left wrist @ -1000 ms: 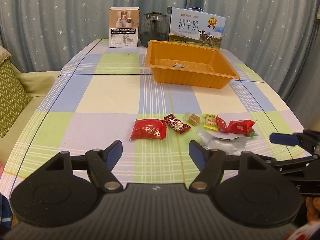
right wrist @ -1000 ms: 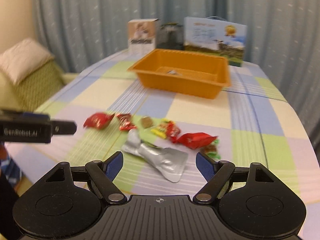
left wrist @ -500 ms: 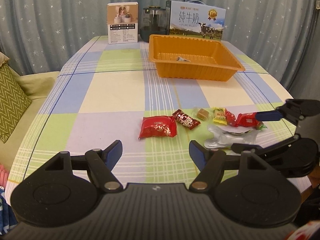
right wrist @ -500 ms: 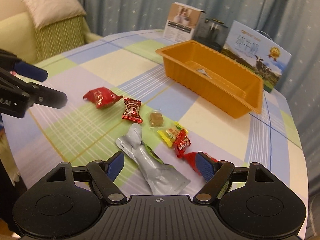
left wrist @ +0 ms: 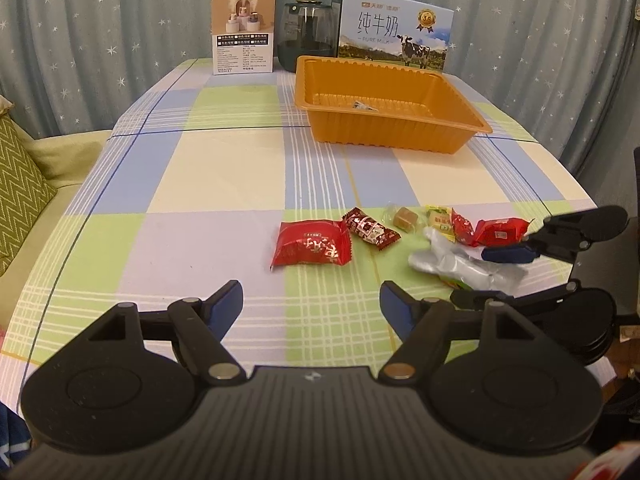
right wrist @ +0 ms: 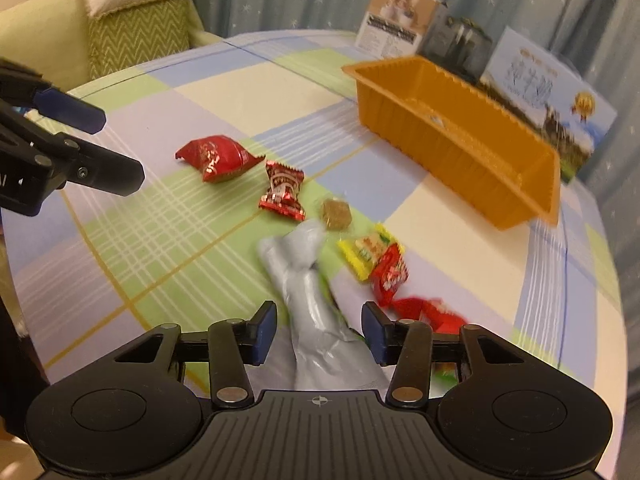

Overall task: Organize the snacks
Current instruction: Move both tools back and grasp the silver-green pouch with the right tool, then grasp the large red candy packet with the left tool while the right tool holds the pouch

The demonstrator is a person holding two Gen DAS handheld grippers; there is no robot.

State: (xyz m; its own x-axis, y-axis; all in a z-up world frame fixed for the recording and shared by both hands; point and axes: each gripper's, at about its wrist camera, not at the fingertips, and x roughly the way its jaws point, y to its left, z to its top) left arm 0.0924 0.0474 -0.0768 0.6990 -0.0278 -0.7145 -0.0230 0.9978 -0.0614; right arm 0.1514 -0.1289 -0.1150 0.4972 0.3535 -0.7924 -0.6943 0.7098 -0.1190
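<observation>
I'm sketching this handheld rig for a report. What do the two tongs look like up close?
Both match. The left tongs and right tongs are matte black plastic: a ribbed centre plate marked with a small crosshair, round disc housings at each side, and angled linkage arms joined by silver pivot pins. Each finger ends in a blue pad. No cables, sleeves or hands show.

Star-print curtains (left wrist: 120,20) behind checked tablecloth (left wrist: 200,184); green sofa (right wrist: 132,28) beside.
</observation>
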